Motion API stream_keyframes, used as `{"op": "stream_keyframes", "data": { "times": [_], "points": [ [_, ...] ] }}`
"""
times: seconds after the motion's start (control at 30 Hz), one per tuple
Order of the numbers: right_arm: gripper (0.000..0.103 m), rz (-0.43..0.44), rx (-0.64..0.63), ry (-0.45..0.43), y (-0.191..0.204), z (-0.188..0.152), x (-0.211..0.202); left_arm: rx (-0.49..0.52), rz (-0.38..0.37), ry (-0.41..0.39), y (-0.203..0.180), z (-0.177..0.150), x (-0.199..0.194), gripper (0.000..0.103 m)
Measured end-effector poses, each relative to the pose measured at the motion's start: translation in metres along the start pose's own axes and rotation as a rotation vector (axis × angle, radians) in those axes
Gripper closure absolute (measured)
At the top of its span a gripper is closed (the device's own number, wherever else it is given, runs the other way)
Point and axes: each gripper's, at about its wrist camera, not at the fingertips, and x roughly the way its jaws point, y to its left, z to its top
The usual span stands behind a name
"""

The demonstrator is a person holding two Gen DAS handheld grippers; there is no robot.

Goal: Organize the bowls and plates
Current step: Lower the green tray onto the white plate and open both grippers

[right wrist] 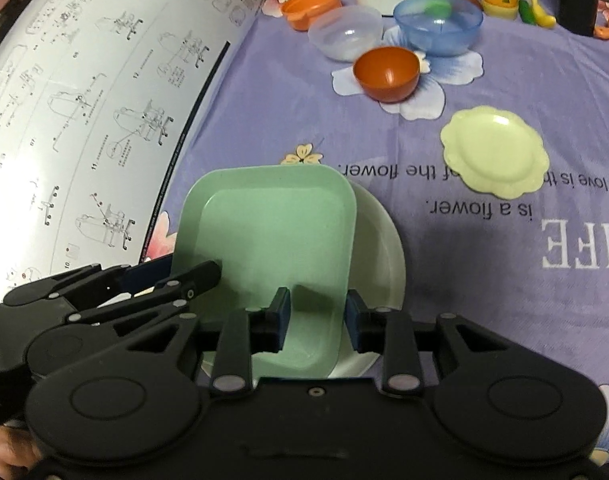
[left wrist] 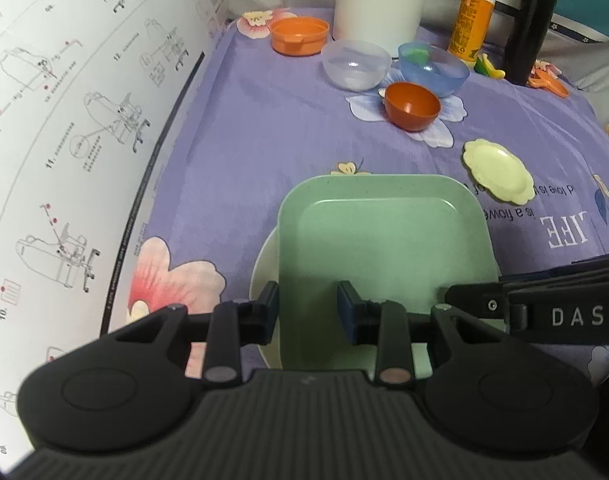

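Purple flowered cloth covers the desk (right wrist: pixel 264 100), and low in the frame a green square plate (left wrist: pixel 384 248) is seen lying on a white round plate (right wrist: pixel 380 248). Its left rim is straddled by the left hand-held gripper (left wrist: pixel 307 312) and its right rim by the right hand-held gripper (right wrist: pixel 317 322), both with fingers apart and nothing clamped. Stacking seems under way; next, a grasp of the yellow scalloped plate (right wrist: pixel 494 152) at mid right is probably called for, then the bowls (right wrist: pixel 386 73) at the top.
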Motion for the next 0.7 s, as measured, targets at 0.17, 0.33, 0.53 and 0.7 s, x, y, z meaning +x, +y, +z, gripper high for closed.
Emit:
{"op": "stream_keyframes", "data": {
  "times": [0.17, 0.33, 0.53, 0.7],
  "points": [
    [0.065, -0.004, 0.006, 0.022, -0.003, -0.003, 0.007, 0.003, -0.007, 0.024, -0.002, -0.002, 0.010, 0.071],
    [0.065, -0.003, 0.012, 0.032, -0.004, -0.002, 0.012, 0.001, -0.009, 0.038, -0.001, -0.003, 0.017, 0.071],
    [0.060, 0.010, 0.016, 0.036, -0.007, 0.000, 0.015, 0.020, 0.003, 0.023, -0.004, -0.002, 0.017, 0.065],
    [0.034, -0.004, 0.004, -0.015, -0.006, 0.004, 0.004, -0.030, 0.029, -0.045, 0.008, 0.002, 0.002, 0.025]
  ]
}}
